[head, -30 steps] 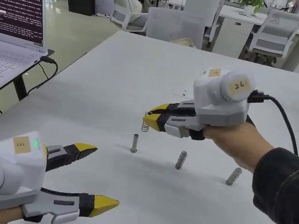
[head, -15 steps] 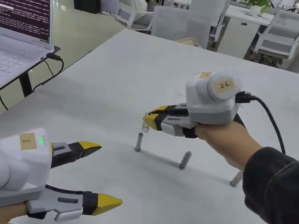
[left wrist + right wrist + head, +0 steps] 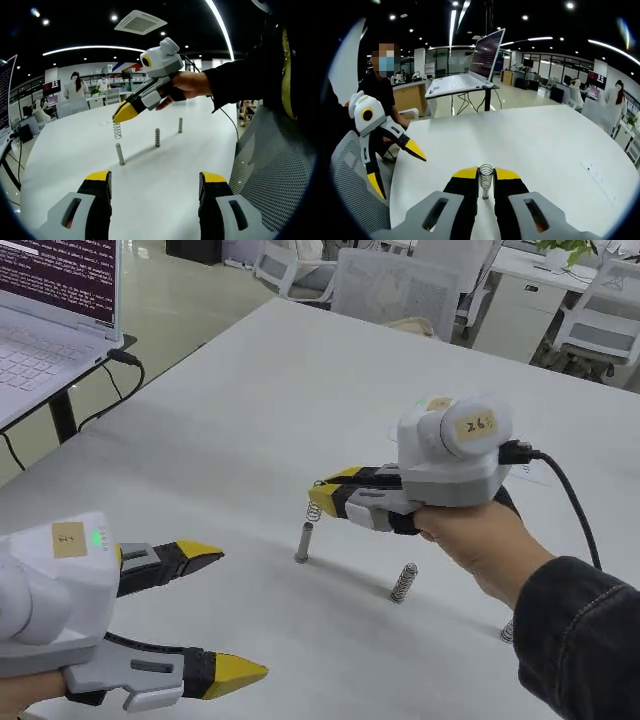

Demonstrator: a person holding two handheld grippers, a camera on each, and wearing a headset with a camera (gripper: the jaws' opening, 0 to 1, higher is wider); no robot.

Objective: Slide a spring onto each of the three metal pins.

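Light, squashy spring (image 3: pixel 313 511): right gripper (image 3: pixel 318 495) clamped on top coils, best hold, over pin (image 3: pixel 303 542); left gripper (image 3: pixel 242 615) apart.

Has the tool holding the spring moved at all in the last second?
Yes. The right tool has carried its spring slightly closer to the bare pin, now just above and right of it.

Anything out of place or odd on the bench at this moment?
Nothing stands out. The right gripper holds a spring just above the bare pin; the other two pins already carry springs.
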